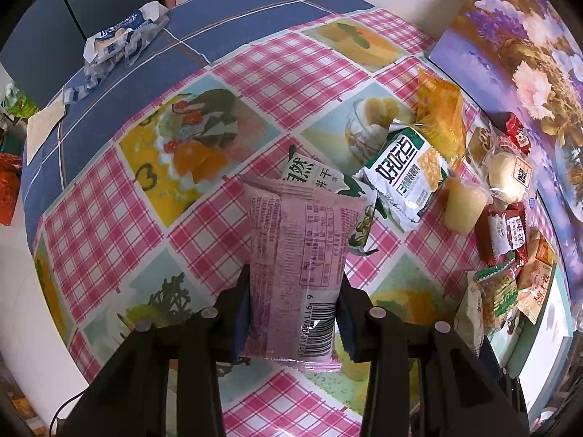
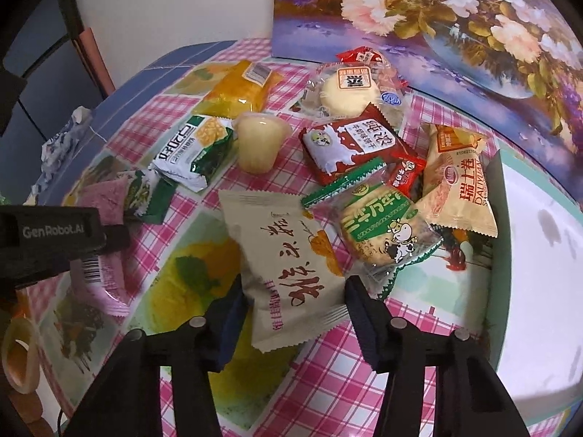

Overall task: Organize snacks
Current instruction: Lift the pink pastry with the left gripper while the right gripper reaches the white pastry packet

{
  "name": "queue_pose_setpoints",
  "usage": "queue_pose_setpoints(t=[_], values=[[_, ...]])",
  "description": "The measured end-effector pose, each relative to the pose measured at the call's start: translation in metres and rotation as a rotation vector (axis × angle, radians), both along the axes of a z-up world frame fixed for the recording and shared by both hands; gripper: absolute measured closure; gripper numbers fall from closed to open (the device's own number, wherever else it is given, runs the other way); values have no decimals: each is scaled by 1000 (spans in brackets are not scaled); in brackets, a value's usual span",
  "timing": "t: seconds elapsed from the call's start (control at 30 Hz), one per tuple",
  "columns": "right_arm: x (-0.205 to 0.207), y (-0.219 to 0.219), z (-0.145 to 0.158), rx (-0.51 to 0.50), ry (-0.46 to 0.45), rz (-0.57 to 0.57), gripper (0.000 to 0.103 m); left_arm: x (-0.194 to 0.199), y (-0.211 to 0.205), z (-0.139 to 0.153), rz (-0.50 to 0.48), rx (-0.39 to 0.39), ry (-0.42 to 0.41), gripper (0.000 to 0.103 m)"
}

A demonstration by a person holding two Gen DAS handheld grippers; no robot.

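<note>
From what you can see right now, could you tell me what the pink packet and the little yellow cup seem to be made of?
Pink packet: apparently thin matte plastic film, judging by its crimped, serrated end seals and printed barcode. Yellow cup: probably glossy translucent plastic with a sealed film lid, since the pale filling shows through the wall.

Left gripper [image 1: 293, 313] of matte black plastic, two angular linkage arms, round silver pivot screws, dark blue pads [image 1: 241, 322] inside the fingertips, right gripper [image 2: 295, 313] the same build, white "GenRobot.AI" lettering on the left gripper's black housing at nine o'clock
</note>
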State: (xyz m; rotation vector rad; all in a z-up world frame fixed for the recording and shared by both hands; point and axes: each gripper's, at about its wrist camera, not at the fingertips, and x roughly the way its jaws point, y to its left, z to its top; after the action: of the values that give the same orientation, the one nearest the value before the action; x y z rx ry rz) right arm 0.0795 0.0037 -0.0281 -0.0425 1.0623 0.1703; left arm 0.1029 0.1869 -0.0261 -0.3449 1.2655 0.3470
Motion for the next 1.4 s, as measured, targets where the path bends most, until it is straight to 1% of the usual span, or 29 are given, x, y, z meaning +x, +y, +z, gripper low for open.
queue_pose_setpoints(t=[0.1, 0.17, 0.27, 0.33, 0.6, 0.77, 0.8, 0.9, 0.97, 1.13, 1.27, 1.3, 1.33, 1.4], values=[[-2, -2, 4, 9, -2, -5, 50, -1, -4, 5, -11, 11, -7, 61], [-4, -2, 6, 10, -5, -6, 53, -1, -8, 7, -18, 21, -12, 61], [-7, -6, 8, 28, -2, -14, 53, -3, -12, 14, -25, 36, -22, 61], [-10, -8, 11, 42, -11, -11, 55, -4, -14, 19, -29, 50, -30, 61], [-17, -11, 25, 85, -37, -9, 57, -10, -18, 35, -44, 76, -62, 61], [-18, -19, 32, 144, -43, -20, 58, -12, -21, 43, -51, 95, -74, 61], [-19, -22, 34, 161, -45, -25, 59, -13, -22, 44, -50, 96, -76, 61], [-20, -29, 39, 195, -54, -32, 76, -15, -21, 49, -46, 94, -86, 61], [-21, -34, 43, 221, -58, -40, 76, -16, -22, 52, -46, 92, -93, 61], [-22, -38, 44, 241, -57, -36, 76, -18, -24, 52, -50, 82, -93, 61], [-17, -40, 40, 252, -60, -59, 74, -17, -21, 46, -40, 63, -77, 61], [-14, -40, 38, 264, -53, -66, 67, -16, -19, 43, -35, 57, -71, 61], [-12, -40, 36, 271, -49, -73, 57, -15, -17, 41, -30, 53, -66, 61], [-9, -38, 31, 271, -45, -92, 48, -13, -12, 35, -20, 44, -55, 61]])
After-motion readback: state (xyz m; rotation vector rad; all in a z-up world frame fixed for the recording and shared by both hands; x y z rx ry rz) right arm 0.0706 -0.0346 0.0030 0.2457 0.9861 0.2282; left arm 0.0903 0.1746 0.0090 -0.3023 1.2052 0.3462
